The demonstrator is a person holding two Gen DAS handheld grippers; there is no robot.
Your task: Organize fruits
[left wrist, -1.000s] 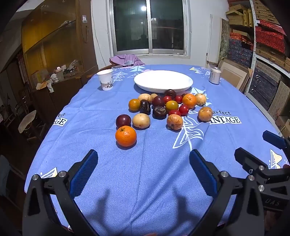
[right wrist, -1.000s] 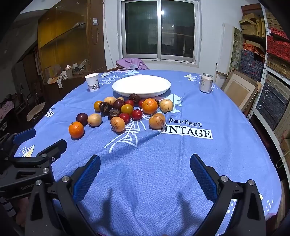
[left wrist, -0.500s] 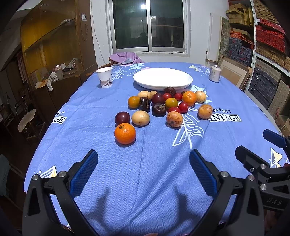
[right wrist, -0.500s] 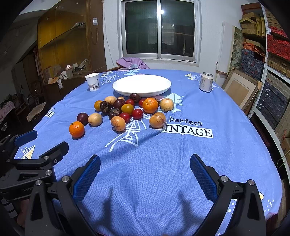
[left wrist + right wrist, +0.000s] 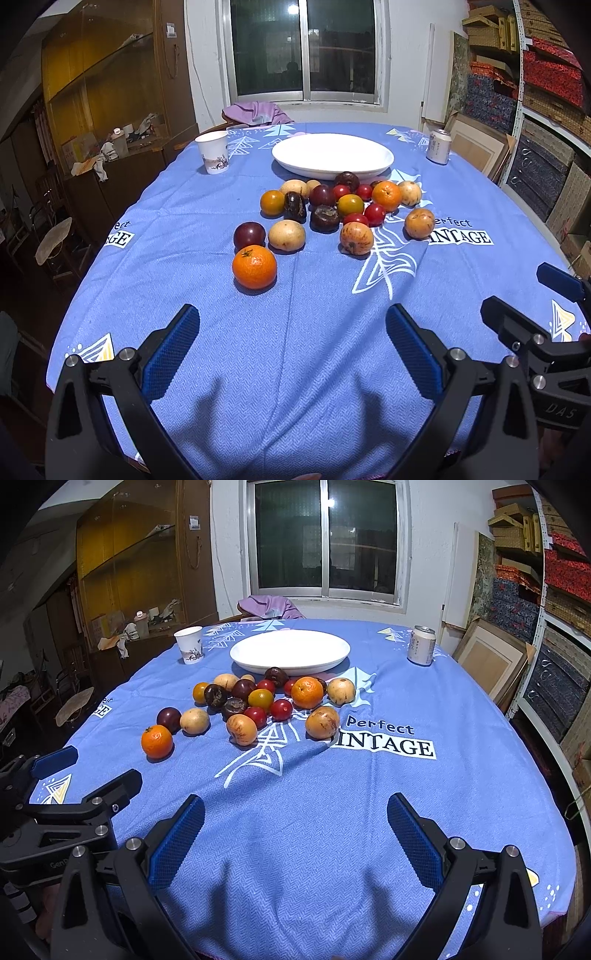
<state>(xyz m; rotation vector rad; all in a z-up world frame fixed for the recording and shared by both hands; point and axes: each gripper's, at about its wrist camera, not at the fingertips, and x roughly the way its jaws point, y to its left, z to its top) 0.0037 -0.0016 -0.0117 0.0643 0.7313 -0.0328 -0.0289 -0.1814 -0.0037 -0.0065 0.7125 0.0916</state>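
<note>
Both wrist views look forward and slightly down across the bench (image 5: pixel 258 369) toward the window (image 5: pixel 327 539). The left view sits nearer the fruit (image 5: pixel 332 214); the right looks from farther right. Both share the plate (image 5: pixel 290 651), and each catches the other tool at its edge.

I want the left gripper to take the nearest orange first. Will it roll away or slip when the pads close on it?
The orange is round and rests loose on the flat tablecloth, so an off-centre nudge would probably roll it. Its dimpled rind and the textured blue pads should grip fairly well. It looks firm, likely tolerating a moderate squeeze.
</note>
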